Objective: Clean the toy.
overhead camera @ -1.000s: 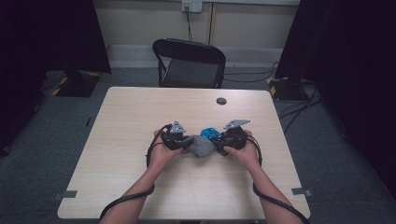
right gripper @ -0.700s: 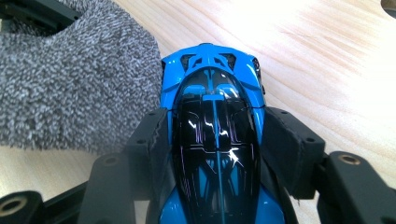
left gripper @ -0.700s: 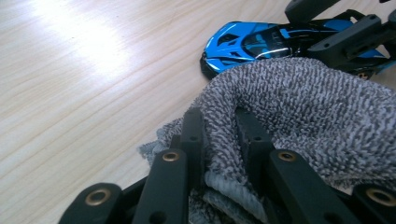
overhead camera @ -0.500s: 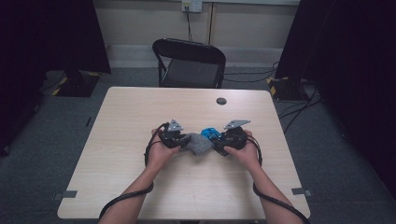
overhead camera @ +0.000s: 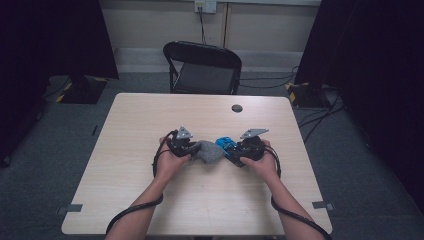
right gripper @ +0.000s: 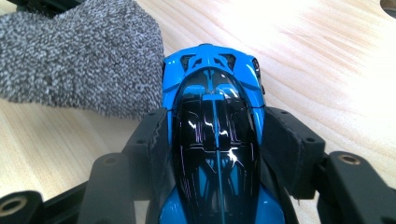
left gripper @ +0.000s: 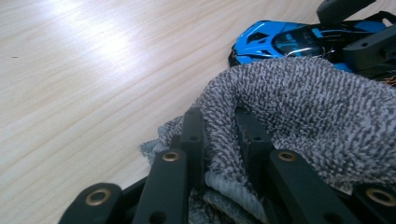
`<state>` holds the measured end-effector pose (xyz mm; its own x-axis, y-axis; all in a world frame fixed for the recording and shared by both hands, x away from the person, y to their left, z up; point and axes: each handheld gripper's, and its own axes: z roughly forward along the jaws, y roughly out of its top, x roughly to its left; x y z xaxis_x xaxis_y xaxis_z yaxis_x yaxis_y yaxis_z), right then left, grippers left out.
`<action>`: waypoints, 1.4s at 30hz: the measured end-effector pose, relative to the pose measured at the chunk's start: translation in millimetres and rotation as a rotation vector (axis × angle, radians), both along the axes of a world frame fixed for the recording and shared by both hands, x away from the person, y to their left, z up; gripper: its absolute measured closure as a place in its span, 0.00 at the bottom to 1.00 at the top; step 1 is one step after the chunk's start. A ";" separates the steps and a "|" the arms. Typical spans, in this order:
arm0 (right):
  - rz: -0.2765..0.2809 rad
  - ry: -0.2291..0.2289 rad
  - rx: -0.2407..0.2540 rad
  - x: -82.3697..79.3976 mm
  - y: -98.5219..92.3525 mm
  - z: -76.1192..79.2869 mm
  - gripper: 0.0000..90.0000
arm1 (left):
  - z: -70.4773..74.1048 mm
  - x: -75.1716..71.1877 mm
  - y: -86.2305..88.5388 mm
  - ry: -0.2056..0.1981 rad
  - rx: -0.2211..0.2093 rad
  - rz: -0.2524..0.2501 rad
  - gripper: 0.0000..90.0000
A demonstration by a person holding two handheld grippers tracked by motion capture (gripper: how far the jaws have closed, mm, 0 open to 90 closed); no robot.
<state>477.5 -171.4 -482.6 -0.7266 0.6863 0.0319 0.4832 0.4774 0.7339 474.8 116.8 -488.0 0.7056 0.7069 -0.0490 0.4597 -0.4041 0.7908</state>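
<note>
High view, frame centre: left gripper [overhead camera: 192,148] fingers clamp grey terry cloth [overhead camera: 209,151], now pressed against blue toy car [overhead camera: 226,146] clamped by right gripper [overhead camera: 239,150]; wiping apparently underway.

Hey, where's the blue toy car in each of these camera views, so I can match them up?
High view: the blue toy car sits mid-table, in the right gripper.
Left gripper view: top right, behind the grey cloth.
Right gripper view: centre and bottom, between the two black jaws, which press on its sides.
Shared landmark: the grey cloth, touching the car, at its left in the high view and in the right gripper view.
</note>
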 end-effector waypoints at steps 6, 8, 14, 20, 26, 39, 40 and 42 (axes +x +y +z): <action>-0.004 0.002 -0.005 -0.3 0.7 0.5 0.47 | 0.6 2.5 6.0 -0.003 0.001 0.019 0.84; -0.006 0.001 -0.004 -0.3 0.9 0.4 0.47 | 0.7 3.4 8.3 -0.003 0.005 0.024 0.84; -0.010 0.004 -0.007 -0.3 1.5 0.8 0.47 | 1.1 6.0 14.0 -0.006 0.007 0.040 0.84; -0.015 0.004 -0.004 -0.9 1.4 0.6 0.47 | 1.2 8.7 16.6 -0.008 0.008 0.043 0.84; -0.013 0.003 -0.005 -0.4 1.7 0.6 0.47 | 1.5 11.1 19.1 -0.004 0.006 0.049 0.84; -0.009 -0.001 -0.003 -0.7 1.2 0.2 0.47 | 0.3 16.3 26.5 -0.007 -0.005 0.081 0.84; -0.009 0.000 -0.002 -0.7 1.0 0.2 0.47 | 0.2 16.5 26.9 -0.001 -0.007 0.083 0.84; -0.008 -0.001 -0.005 -0.8 1.1 0.3 0.47 | 0.3 16.8 27.9 -0.001 -0.004 0.085 0.84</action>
<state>476.7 -170.2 -482.3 -0.7211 0.6923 0.0278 0.4863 0.4772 0.7320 491.6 144.6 -487.7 0.6435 0.7637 -0.0511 0.4909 -0.3606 0.7931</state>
